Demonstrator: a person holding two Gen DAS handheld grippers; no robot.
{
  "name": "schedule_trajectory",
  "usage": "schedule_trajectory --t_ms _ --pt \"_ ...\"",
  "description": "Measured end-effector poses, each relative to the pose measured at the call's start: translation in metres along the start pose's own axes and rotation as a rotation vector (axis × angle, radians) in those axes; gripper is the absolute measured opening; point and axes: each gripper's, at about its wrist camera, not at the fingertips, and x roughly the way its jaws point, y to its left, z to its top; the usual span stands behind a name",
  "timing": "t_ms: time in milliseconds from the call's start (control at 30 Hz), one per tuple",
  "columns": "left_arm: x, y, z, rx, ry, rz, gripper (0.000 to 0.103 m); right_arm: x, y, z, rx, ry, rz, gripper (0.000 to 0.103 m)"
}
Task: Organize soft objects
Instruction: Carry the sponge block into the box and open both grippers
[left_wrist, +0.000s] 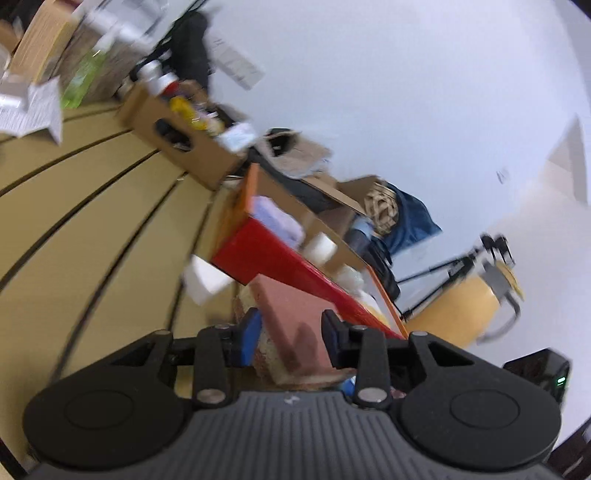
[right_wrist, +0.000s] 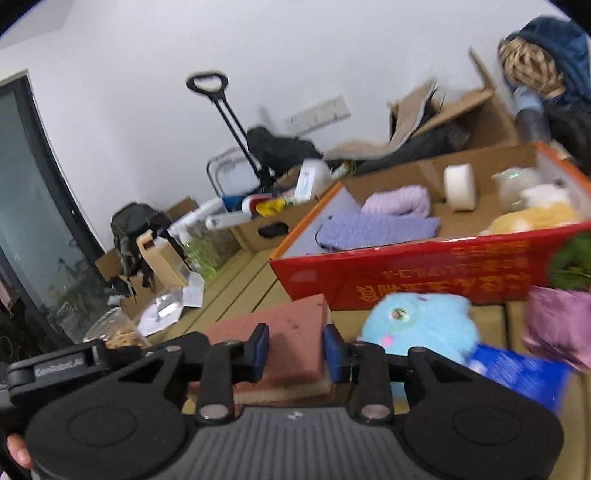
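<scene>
A flat pink-red sponge pad with a tan underside (left_wrist: 291, 325) sits tilted between the fingers of my left gripper (left_wrist: 290, 338). In the right wrist view the same pad (right_wrist: 291, 339) lies between the fingers of my right gripper (right_wrist: 295, 350), and the left gripper's body shows at the lower left. Both grippers close on the pad. Behind it stands a red-sided cardboard box (right_wrist: 424, 273) holding purple cloths (right_wrist: 376, 229), a white tape roll (right_wrist: 460, 182) and pale plush toys (right_wrist: 535, 206). A light blue plush (right_wrist: 421, 325) and a pink cloth (right_wrist: 557, 325) lie in front of the box.
The wooden slatted table (left_wrist: 92, 206) carries a brown box of bottles (left_wrist: 177, 140), a green bottle (right_wrist: 199, 254) and papers (left_wrist: 33, 107). Cardboard boxes, a trolley handle (right_wrist: 221, 107), a backpack (right_wrist: 133, 229) and a tripod (left_wrist: 454, 269) stand against the white wall.
</scene>
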Motion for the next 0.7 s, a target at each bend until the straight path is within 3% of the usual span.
schedule_trajectory --t_ms 100,200,400,533,700 --pt "-0.008 -0.030 -0.033 0.052 0.025 -0.005 0.036 -0.051 0.003 -0.021 -0.030 -0.066 -0.050 0.029" --pt "-0.004 -0.053 -0.059 0.089 0.089 -0.021 0.036 -0.098 -0.013 -0.045 0.043 -0.108 -0.077 0.024" --pt "0.018 -0.079 -0.081 0.099 0.170 -0.047 0.036 -0.135 -0.046 -0.063 0.127 -0.114 -0.140 0.024" --pt "0.040 -0.100 -0.054 0.117 0.176 -0.089 0.036 -0.144 -0.058 -0.036 0.126 -0.163 -0.147 0.024" --pt "0.093 -0.124 0.020 0.164 0.140 -0.107 0.036 -0.115 -0.077 0.038 0.129 -0.212 -0.125 0.024"
